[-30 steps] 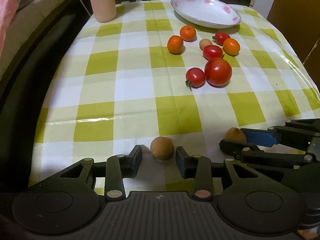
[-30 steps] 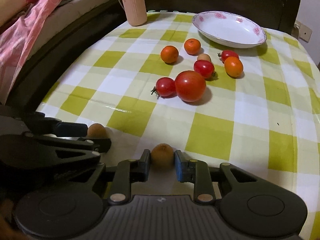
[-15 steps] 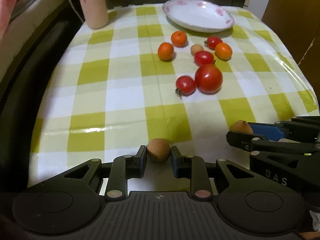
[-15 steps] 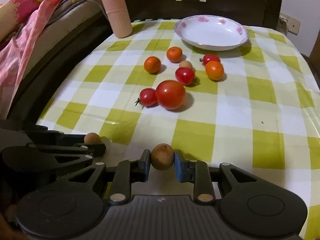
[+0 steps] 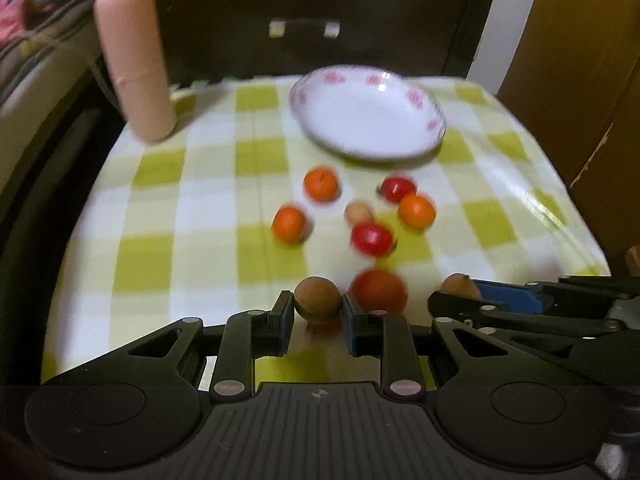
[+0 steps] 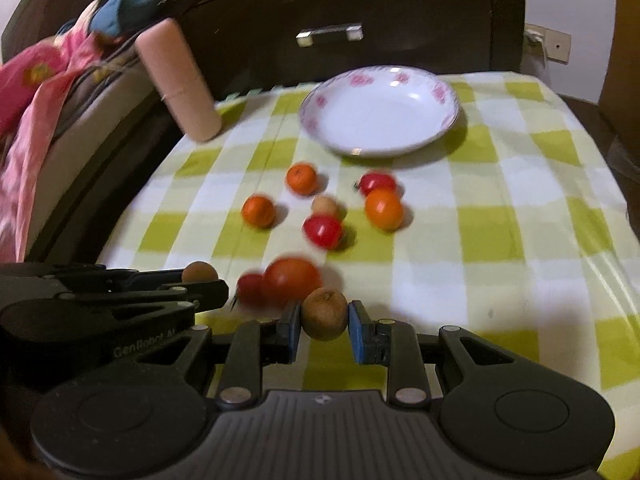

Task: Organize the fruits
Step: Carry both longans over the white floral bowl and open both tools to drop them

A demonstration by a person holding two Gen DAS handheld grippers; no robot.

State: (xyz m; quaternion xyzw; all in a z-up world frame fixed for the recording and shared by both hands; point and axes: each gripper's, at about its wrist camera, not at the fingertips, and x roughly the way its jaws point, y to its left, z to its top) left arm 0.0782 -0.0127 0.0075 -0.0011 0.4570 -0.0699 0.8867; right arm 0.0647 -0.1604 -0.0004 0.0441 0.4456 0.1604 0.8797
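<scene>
My left gripper (image 5: 317,309) is shut on a round brown fruit (image 5: 318,300), held above the checked tablecloth (image 5: 208,208). My right gripper (image 6: 324,322) is shut on a second brown fruit (image 6: 325,314), also lifted. Each gripper shows at the edge of the other's view, with its fruit (image 5: 460,285) (image 6: 199,271). Beyond them lie a large tomato (image 6: 292,280), small tomatoes (image 6: 322,231), small oranges (image 6: 383,209) and a pale brown fruit (image 6: 325,206). The white floral plate (image 6: 380,112) stands bare at the far side.
A pink cylinder (image 5: 134,60) stands at the table's far left corner. Dark furniture with a metal handle (image 6: 329,34) rises behind the table. Bedding (image 6: 32,92) lies to the left. The table's right edge drops off near a wooden panel (image 5: 580,60).
The left gripper shut on its brown fruit. Both grippers rose off the cloth with their fruits and moved forward toward the loose fruit and the plate.
</scene>
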